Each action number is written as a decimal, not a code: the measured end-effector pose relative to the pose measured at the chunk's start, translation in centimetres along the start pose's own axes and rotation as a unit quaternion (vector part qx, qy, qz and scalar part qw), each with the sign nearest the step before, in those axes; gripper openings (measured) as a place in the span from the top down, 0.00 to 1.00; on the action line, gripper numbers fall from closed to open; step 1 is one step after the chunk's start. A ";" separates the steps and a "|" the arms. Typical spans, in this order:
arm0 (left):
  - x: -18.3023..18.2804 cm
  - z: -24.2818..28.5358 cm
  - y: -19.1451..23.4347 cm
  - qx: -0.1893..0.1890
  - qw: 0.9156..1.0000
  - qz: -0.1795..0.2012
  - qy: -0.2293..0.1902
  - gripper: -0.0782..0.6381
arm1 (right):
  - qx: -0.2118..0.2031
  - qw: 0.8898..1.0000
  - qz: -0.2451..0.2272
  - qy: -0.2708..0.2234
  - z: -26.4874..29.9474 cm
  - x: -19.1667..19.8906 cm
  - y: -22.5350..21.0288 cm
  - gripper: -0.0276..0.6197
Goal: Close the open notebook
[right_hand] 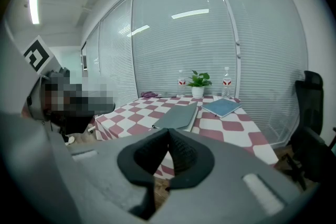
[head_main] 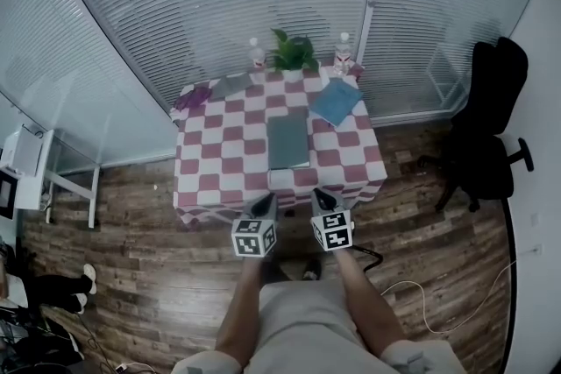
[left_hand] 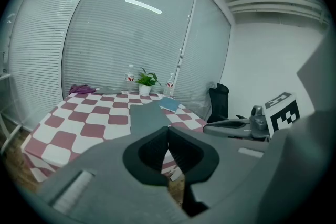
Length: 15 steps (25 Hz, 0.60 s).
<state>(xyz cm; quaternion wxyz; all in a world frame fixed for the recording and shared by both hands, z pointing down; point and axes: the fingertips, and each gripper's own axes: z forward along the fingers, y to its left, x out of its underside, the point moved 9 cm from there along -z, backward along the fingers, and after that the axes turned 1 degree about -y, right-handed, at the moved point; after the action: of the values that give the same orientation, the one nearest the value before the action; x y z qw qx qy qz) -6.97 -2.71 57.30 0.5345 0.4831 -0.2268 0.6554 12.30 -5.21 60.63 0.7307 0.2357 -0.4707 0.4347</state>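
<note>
A grey-green notebook [head_main: 287, 142] lies flat in the middle of the red-and-white checked table [head_main: 219, 179], cover up and looking closed, with white page edges along one side. It shows in the left gripper view as notebook [left_hand: 148, 115] and in the right gripper view as notebook [right_hand: 177, 117]. My left gripper [head_main: 266, 202] and right gripper [head_main: 321, 197] hover side by side at the table's near edge, short of the notebook. Both are shut with nothing in them, as seen on the left gripper [left_hand: 168, 128] and the right gripper [right_hand: 168, 131].
A blue notebook [head_main: 337, 102] lies at the back right. A potted plant [head_main: 293, 54], two water bottles [head_main: 256, 53], a purple cloth [head_main: 191, 97] and a grey item [head_main: 230, 85] line the far edge. A black office chair [head_main: 491, 127] stands to the right. A cable [head_main: 412, 293] runs over the wooden floor.
</note>
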 end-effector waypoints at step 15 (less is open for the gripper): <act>-0.5 0.2 -0.3 0.004 1.000 0.011 0.000 0.88 | -0.003 1.000 -0.004 0.002 0.0 -0.1 -0.1 0.96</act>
<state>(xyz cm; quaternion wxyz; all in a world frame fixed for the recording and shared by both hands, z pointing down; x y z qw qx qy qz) -6.59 -2.99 56.91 0.5255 0.4827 -0.2299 0.6618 12.37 -5.34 60.55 0.7343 0.2345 -0.4695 0.4305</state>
